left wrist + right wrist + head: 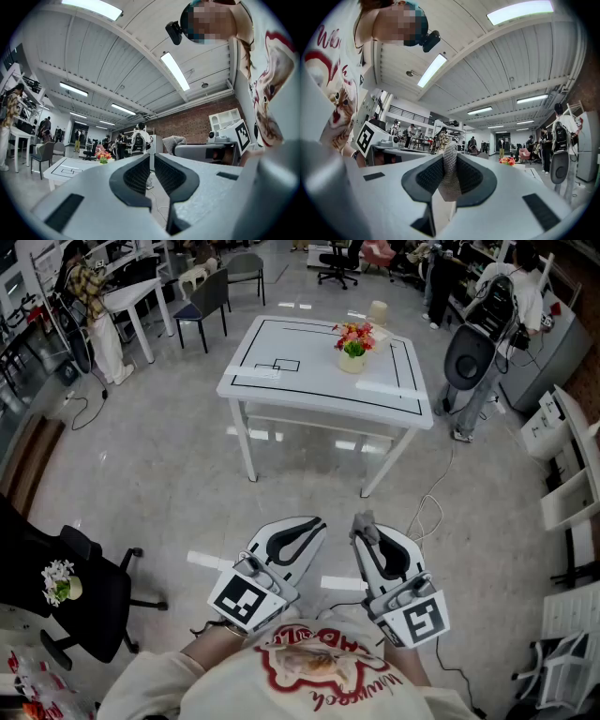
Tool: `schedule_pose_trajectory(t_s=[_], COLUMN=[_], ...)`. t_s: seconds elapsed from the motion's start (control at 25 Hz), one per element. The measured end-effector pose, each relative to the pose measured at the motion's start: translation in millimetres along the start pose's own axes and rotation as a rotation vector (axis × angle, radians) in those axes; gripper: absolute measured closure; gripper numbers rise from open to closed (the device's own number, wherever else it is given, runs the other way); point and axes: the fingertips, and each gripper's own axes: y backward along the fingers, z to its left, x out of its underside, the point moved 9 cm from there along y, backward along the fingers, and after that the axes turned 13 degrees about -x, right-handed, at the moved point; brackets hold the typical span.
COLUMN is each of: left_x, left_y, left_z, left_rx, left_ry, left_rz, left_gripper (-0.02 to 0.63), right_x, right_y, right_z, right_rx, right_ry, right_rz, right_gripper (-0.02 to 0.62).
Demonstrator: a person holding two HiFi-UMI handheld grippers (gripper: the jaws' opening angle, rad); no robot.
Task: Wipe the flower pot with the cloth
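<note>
Close to the person's body both grippers point level and forward. The left gripper (312,523) has its jaws pressed together on nothing, and the right gripper (366,521) is clamped on a grey cloth (450,174) that stands up between its pads. The flower pot (352,360) stands upright well apart from both, straight ahead across the floor, on the right half of the table (281,385), toward its far right corner. I judge the right gripper, almost in line with the pot, to be the nearer one, so the cloth must first travel forward.
</note>
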Motion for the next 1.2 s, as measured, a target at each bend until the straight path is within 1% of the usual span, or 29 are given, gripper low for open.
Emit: schedule_pose_trajectory(t_s=[0.12,0.24,0.44,0.6,0.68,0.84,1.04,1.2], left_x=[-1.2,-1.9,0.7,-1.9,1.0,5.1,8.6,12.2], left_y=[0.3,0.3,2.8,5.3,6.0,3.3,-8.9,-27.9], left_z=[-1.2,-1.4,-0.3,-0.6,-1.4,-6.7,-5.3,-0.3], left_rx=[0.006,0.012,0.006,0.009,0.012,0.030,0.043,0.039], left_ry=[0.006,0.005,0.014,0.013,0.020,0.040,0.059,0.056], left_rz=[-0.030,-0.038,-0.009,-0.018,-0.007,-0.004,-0.006,-0.003], left_gripper=[0.571,0.571,0.571,0.571,0.571,0.571,0.571,0.571], right_x=[-1.6,-3.8,-2.8,-8.0,-7.6,-2.4,6.1,12.2], right_y=[-0.6,-1.5,-2.2,1.1,3.0,6.5,5.1,0.6], right_z=[1.4,1.9,3.7,4.2,4.8,6.9,-0.9,-19.1], right_rx=[-0.004,-0.002,-0.006,0.015,0.017,0.028,0.030,0.029], right_ry=[-0.002,0.010,0.005,-0.021,-0.037,-0.036,-0.056,-0.061], right_rz=[0.009,0.005,0.005,-0.046,-0.062,-0.036,-0.028,-0.033], right_gripper=[0.529,0.529,0.529,0.528,0.528,0.528,0.528,0.528])
